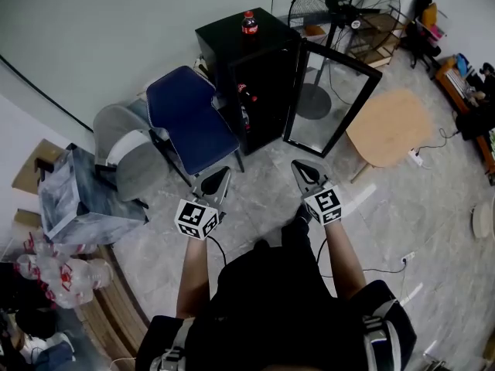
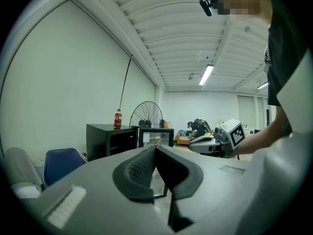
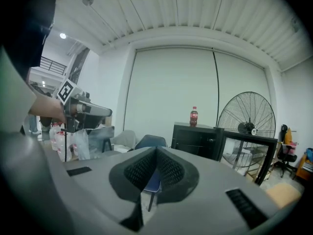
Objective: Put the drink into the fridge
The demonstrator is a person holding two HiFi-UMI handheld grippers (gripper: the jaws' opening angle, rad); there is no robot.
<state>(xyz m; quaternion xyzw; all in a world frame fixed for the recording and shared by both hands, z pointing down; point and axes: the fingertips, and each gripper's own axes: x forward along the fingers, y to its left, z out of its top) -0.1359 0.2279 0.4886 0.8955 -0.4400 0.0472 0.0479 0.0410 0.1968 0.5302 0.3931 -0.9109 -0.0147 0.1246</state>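
A red-labelled cola bottle (image 1: 249, 23) stands upright on top of the small black fridge (image 1: 259, 91); it also shows in the left gripper view as the bottle (image 2: 118, 119) and in the right gripper view as the bottle (image 3: 193, 116). The fridge's glass door (image 1: 331, 99) hangs open to the right, and a second bottle (image 1: 246, 93) sits inside. My left gripper (image 1: 221, 178) and right gripper (image 1: 298, 166) are held side by side over the floor, well short of the fridge. Both are shut with nothing between their jaws.
A blue chair (image 1: 189, 122) stands just left of the fridge, next to a grey chair (image 1: 128, 149). A standing fan (image 1: 344, 10) is behind the open door, and a round wooden table (image 1: 390, 128) lies to the right. Cables (image 1: 433, 141) trail on the tiled floor.
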